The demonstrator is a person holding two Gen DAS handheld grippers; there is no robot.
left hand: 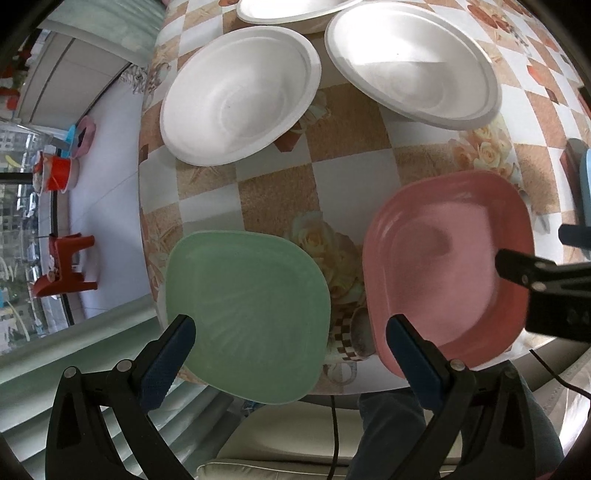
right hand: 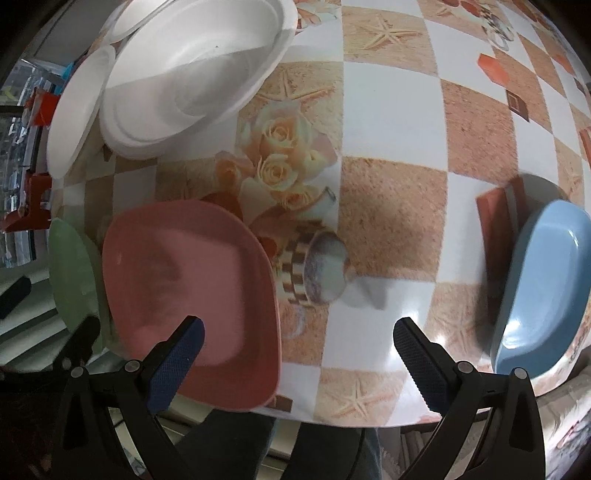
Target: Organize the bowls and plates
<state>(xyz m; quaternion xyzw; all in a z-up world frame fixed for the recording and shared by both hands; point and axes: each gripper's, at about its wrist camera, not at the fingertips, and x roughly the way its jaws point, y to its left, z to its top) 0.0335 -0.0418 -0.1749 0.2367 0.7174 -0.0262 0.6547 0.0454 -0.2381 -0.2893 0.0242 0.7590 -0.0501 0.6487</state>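
Note:
A green plate [left hand: 247,314] lies at the table's near edge, overhanging it a little, with my open left gripper [left hand: 291,332] spread above its near side. A pink plate [left hand: 450,266] lies to its right; the right gripper's tip [left hand: 517,269] reaches in over its right rim. In the right wrist view my right gripper [right hand: 299,336] is open and empty above the table edge, with the pink plate [right hand: 192,295] under its left finger, the green plate [right hand: 74,273] further left and a blue plate [right hand: 546,284] at the right. Three white bowls [left hand: 240,99] [left hand: 413,62] [left hand: 295,9] sit further back.
The table [right hand: 391,122] has a checkered cloth with printed roses and cups. Its near edge runs just in front of both grippers, with a person's legs [left hand: 391,424] and a cable below it. Left of the table are floor, red stools [left hand: 66,269] and a window.

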